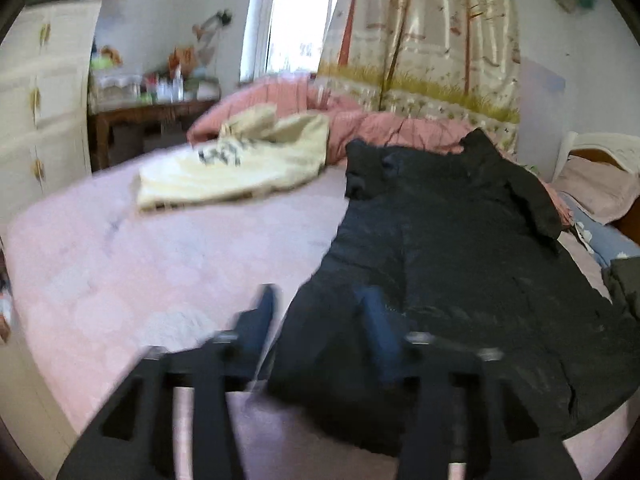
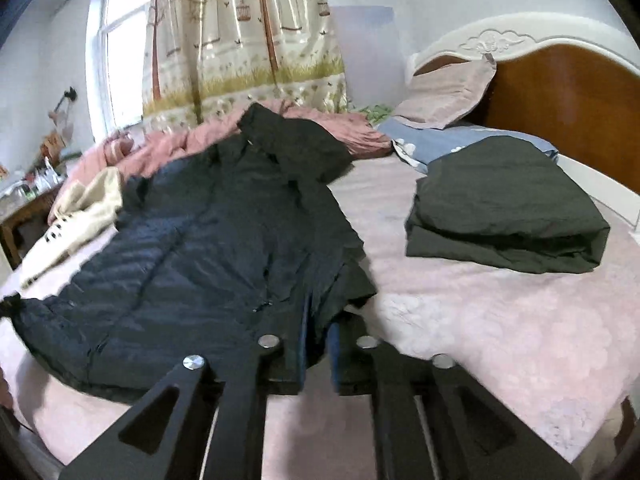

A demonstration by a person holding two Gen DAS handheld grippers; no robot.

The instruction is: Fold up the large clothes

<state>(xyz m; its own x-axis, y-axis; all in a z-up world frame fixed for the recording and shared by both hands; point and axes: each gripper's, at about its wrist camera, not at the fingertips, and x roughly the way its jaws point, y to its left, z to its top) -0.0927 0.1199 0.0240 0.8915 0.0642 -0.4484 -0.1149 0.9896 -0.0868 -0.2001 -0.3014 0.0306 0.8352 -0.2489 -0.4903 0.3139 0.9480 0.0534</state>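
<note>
Dark padded jacket point(image 2: 208, 240) spread flat on a pink bed point(image 2: 480, 320).
Its length runs from the hem, nearest both grippers, to the collar by the curtain point(image 2: 248, 40). Left gripper point(image 1: 320, 312) released; right gripper point(image 2: 320, 332) loosely straddles the hem.

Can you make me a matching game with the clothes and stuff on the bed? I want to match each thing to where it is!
Things:
1. dark puffy coat
2. cream garment
3. folded dark green garment
4. pink pillow

Places:
A. leaning against the headboard
B. in a neat pile on the sheet near the blue bedding
C. spread out flat down the middle of the bed
D. crumpled beside the rumpled pink quilt, on the window side

Pairs: 1-C, 2-D, 3-B, 4-A
</note>
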